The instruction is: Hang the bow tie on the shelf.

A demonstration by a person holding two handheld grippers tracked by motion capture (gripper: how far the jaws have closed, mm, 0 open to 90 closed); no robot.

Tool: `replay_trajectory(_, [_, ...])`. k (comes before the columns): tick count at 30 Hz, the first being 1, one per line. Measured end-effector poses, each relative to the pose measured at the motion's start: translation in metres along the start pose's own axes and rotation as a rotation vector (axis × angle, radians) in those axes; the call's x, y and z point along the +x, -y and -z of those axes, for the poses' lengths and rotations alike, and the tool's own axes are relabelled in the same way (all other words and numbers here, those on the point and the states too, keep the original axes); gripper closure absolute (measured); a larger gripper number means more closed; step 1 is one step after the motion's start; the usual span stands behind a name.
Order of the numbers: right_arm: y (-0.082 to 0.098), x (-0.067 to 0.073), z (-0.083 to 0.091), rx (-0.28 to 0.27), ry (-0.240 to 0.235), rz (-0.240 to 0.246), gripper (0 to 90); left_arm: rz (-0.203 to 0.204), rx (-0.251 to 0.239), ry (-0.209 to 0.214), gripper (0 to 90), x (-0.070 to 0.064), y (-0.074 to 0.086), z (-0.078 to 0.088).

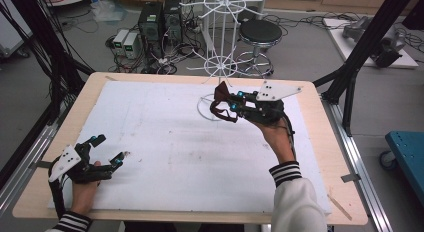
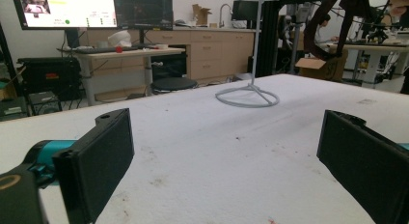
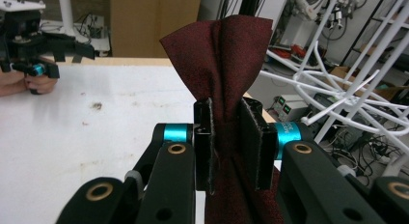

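Note:
My right gripper (image 1: 231,100) is raised over the back right of the white mat (image 1: 165,142), shut on a dark red bow tie (image 1: 221,93). Its strap hangs in a loop below. In the right gripper view the jaws pinch the bow tie (image 3: 226,55) at its knot, and the fabric fans out above my right gripper (image 3: 231,142). A white wire rack (image 1: 220,37) stands just behind, its ring base (image 1: 212,111) on the mat. My left gripper (image 1: 111,148) rests low at the front left, open, with nothing in it. In its own view the left gripper (image 2: 226,161) has its jaws wide apart, facing the rack's base (image 2: 248,96).
The rack's wire arms (image 3: 337,89) spread close to the right of the bow tie. Beyond the table's far edge stand a black stool (image 1: 260,32) and computer boxes (image 1: 160,22) among cables. A blue cart (image 1: 407,152) stands to the right of the table.

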State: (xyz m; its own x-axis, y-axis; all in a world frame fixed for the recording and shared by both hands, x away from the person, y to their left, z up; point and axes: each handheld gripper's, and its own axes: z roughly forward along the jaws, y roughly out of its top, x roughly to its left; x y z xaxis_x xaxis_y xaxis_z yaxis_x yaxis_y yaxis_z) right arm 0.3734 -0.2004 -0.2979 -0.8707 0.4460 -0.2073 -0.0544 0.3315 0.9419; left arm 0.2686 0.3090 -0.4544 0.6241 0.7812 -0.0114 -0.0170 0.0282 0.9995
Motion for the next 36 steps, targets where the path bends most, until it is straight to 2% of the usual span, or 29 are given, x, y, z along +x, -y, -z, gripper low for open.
replay_trajectory(5, [-0.004, -0.003, 0.003, -0.017, 0.020, -0.016, 76.9, 0.000, 0.001, 0.000, 6.2, 0.000, 0.000, 0.000])
replay_trajectory(8, [-0.009, -0.005, 0.003, -0.023, 0.033, -0.008, 76.9, -0.001, 0.002, 0.000, 6.2, 0.000, 0.000, 0.000])
replay_trajectory(22, [-0.026, -0.017, -0.001, -0.043, 0.101, -0.027, 76.9, 0.002, -0.002, 0.000, 6.2, 0.000, 0.000, 0.000])
replay_trajectory(36, [-0.029, -0.035, -0.005, -0.013, 0.188, -0.063, 76.9, 0.001, 0.000, 0.000, 6.2, 0.000, 0.000, 0.000])
